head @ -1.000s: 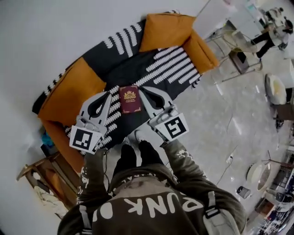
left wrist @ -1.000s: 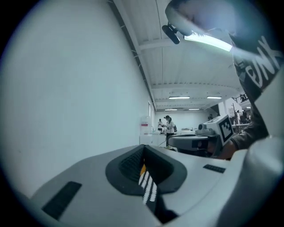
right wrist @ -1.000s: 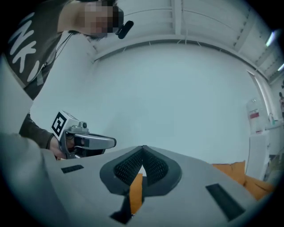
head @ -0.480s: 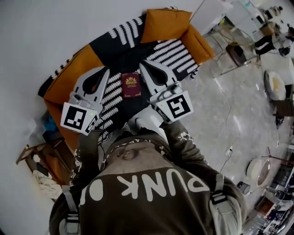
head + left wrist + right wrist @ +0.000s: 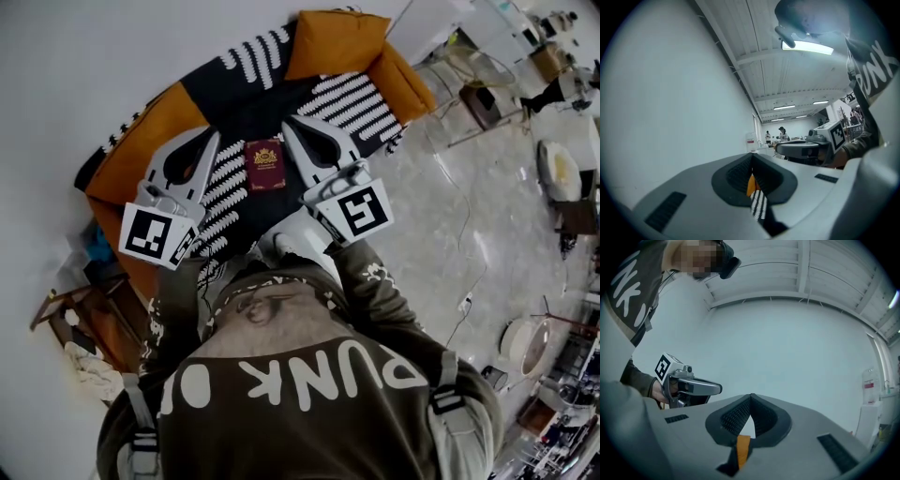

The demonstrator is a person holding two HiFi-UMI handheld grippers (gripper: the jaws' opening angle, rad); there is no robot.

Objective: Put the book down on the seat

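**Book flat on seat, both grippers closed and empty above it**

- Task's thing: one book [image 5: 265,164], maroon cover with a gold emblem. It lies flat, cover up, on the seat [image 5: 246,105], near the middle of the dark part of the striped throw [image 5: 349,105]. Judged from that, the put-down looks done.
- Left gripper [image 5: 214,137]: jaws pressed together, nothing between them. Its own view shows only a sliver of orange and striped cloth far below the closed tips.
- Right gripper [image 5: 287,123]: jaws likewise together and empty, with a strip of orange showing beneath.
- In the head view the two grippers flank the book, one at each long side. Both appear held above it, not touching it.

Handling, as judgement:
- The book looks thin, small and light, and stiff enough to keep its shape if pinched.
- The cover looks smooth, so it is possibly slippery against the pads.
- It lies flush on soft cloth, so no edge stands proud. If it were to be retaken, best hold would be across the thickness at a long edge or the spine, pressing into the throw to get a jaw under.
- The soft seat should forgive a drop, so there is little risk of damage.

Count: one book, two grippers, one seat, one throw, one orange back cushion [image 5: 339,42].
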